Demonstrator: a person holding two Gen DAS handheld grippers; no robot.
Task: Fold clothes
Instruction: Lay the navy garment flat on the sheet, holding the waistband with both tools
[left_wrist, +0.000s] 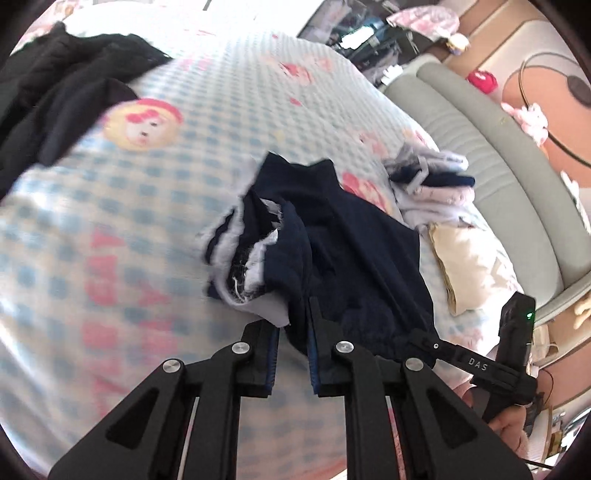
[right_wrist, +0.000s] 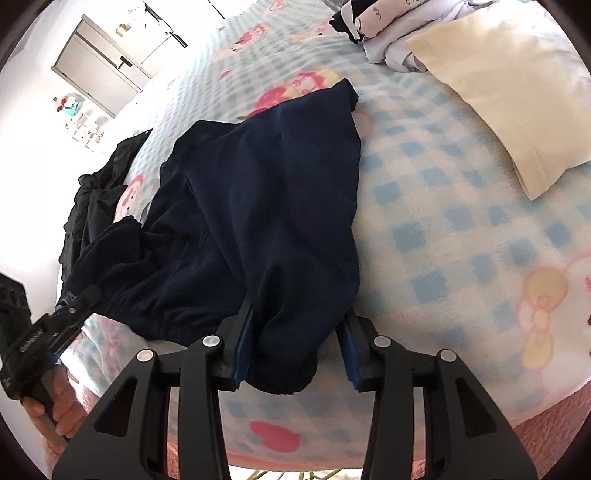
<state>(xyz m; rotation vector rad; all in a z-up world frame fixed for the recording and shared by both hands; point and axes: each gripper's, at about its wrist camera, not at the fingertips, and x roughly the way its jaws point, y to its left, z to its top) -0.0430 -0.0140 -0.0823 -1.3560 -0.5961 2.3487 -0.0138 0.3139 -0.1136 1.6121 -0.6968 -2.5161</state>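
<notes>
Left wrist view, nearest first. Left gripper (left_wrist: 293, 345) at 6 o'clock, jaws set a little apart, a fold of the navy garment (left_wrist: 354, 254) hanging down into the gap; cannot tell whether the pads actually bite the cloth. The garment rises from the jaws toward frame centre, white-and-navy trim bunched on its left edge. At 4 o'clock the right gripper (left_wrist: 428, 338) reaches the garment's gathered waistband from the right; its tip is buried in cloth. A hand (left_wrist: 506, 424) holds it at the lower right edge.

Right wrist view. Right gripper (right_wrist: 295, 347) at 6 o'clock, jaws spread wide, a cuffed end of the navy garment (right_wrist: 266, 206) draped between the two blue pads and sagging below them; the cloth touches the left pad, a gap stays at the right one. Garment spreads from there to 11 o'clock across the checked blanket (right_wrist: 443, 229). At 8 o'clock the left gripper (right_wrist: 68, 302) meets the waistband; jaw state unclear from here.

Farther out: cream pillow (right_wrist: 517, 110) at 2 o'clock, lying on the blanket, apart from the garment. Beyond it, at 12 to 1 o'clock, a stack of folded clothes (right_wrist: 376, 22). Dark pile of clothes (left_wrist: 59, 85) at 10 o'clock in the left view, on the blanket's far side. White cabinet (right_wrist: 99, 59) at 10 o'clock in the right view, past the bed.
</notes>
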